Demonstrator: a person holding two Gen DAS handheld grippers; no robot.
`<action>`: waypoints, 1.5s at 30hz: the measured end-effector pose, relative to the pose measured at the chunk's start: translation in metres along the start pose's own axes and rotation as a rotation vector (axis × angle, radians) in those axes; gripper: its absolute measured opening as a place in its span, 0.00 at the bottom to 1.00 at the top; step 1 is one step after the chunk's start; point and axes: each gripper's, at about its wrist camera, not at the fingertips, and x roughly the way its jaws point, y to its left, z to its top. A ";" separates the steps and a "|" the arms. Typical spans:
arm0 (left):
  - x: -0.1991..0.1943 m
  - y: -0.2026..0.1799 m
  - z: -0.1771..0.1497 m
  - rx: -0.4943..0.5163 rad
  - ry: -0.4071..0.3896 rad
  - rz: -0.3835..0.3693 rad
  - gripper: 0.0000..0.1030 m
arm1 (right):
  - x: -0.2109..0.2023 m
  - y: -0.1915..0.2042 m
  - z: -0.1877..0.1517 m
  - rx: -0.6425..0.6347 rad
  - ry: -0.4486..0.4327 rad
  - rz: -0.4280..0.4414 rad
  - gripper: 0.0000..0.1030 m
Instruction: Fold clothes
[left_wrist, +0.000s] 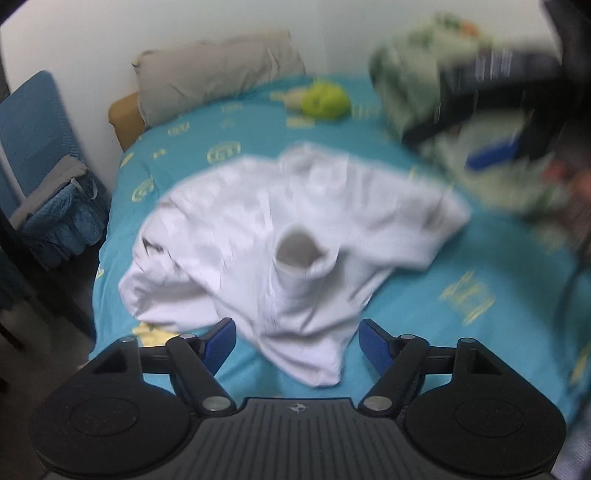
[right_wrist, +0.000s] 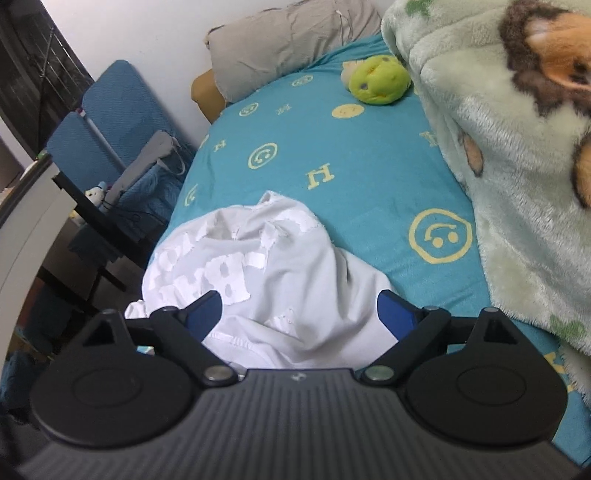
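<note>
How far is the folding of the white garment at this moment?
Done: nothing that shows. The white garment lies crumpled on the teal bed sheet, with no neat fold visible. In hand: nothing; the left gripper and right gripper are both open above the cloth. Left: grasping, spreading it flat, and all folds.

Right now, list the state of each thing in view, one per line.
white shirt: crumpled, unfolded, on the bed
left gripper: open, empty
right gripper: open, over the shirt
green plush toy: lying on the sheet
fleece blanket: heaped at the bed's side
grey pillow: against the wall
</note>
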 end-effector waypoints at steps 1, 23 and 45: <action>0.009 0.000 -0.001 0.005 0.016 0.014 0.68 | 0.003 0.000 -0.001 -0.002 0.011 0.002 0.90; -0.054 0.067 0.017 -0.349 -0.307 0.012 0.07 | 0.051 0.056 -0.058 -0.525 0.118 -0.178 0.90; -0.015 0.055 0.006 -0.249 -0.079 -0.013 0.39 | 0.016 -0.025 0.005 0.058 -0.014 -0.171 0.90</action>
